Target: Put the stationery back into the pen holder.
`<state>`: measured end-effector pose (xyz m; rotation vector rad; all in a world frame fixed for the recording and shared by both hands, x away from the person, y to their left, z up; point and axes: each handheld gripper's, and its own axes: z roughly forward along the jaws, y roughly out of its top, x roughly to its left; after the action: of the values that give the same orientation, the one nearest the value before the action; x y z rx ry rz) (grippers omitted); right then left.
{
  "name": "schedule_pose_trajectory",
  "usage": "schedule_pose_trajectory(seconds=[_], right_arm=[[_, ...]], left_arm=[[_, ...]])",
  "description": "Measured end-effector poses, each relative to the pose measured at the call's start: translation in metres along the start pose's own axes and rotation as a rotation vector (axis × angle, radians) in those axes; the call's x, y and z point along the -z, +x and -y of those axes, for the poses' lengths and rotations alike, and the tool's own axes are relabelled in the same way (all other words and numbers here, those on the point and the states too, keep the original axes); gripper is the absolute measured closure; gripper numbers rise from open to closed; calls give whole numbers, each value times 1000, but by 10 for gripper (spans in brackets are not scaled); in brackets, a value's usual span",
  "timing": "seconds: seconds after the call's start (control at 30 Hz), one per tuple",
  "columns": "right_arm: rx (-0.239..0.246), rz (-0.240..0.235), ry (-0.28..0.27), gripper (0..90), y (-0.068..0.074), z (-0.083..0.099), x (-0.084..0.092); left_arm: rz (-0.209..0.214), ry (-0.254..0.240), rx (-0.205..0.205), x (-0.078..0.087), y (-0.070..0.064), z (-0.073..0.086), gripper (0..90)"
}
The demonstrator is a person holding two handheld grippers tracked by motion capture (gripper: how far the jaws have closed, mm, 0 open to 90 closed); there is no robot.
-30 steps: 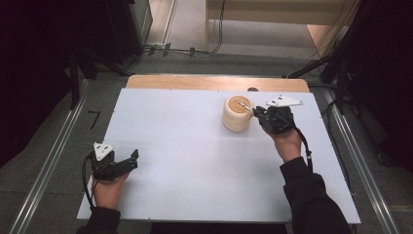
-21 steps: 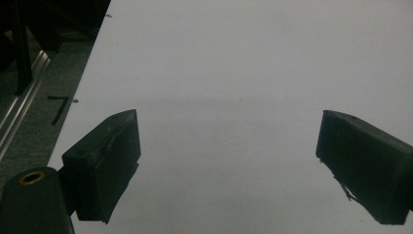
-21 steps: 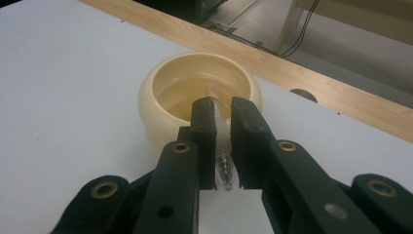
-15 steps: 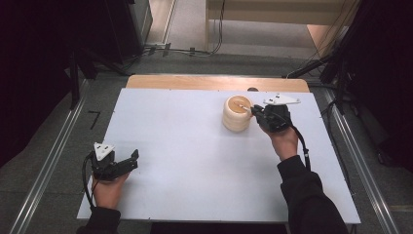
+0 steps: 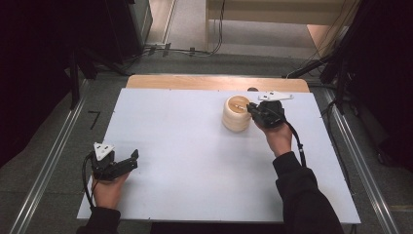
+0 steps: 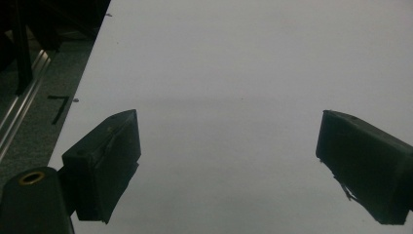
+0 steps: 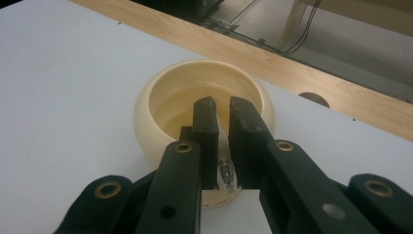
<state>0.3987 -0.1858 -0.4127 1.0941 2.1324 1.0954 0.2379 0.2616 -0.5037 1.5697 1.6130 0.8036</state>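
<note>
Right gripper point(image 7: 220, 141) pinches one slim pale stick point(image 7: 225, 146) over the single cream bowl point(image 5: 236, 113) at the white table's point(image 5: 195, 161) far right, its long axis slanting down into the bowl; left gripper point(image 6: 229, 161) gapes wide, holding nothing, at near left.

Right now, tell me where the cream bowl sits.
In the high view the cream bowl stands far right on the white table, near the wooden strip, under the right gripper.

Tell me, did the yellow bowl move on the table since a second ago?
No. In the high view the yellow bowl sits at the same spot near the wooden strip at the table's far edge as before.
</note>
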Motion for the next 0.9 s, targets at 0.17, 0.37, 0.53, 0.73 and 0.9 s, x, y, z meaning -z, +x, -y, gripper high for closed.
schedule_pose_trajectory(seconds=[0.17, 0.37, 0.53, 0.73, 0.9], right_arm=[[-7, -5, -7, 790, 1, -1, -5], [-13, -6, -2, 784, 0, -2, -10], [-15, -11, 5, 776, 1, -3, -15], [-19, -14, 7, 756, 2, -2, -21], [-15, -19, 9, 721, 3, -2, -23]], left_arm=[[0, -1, 1, 0, 0, 0, 99], [0, 0, 0, 0, 0, 0, 98], [1, 0, -2, 0, 0, 0, 99], [1, 1, -2, 0, 1, 0, 99], [0, 1, -1, 0, 1, 0, 99]])
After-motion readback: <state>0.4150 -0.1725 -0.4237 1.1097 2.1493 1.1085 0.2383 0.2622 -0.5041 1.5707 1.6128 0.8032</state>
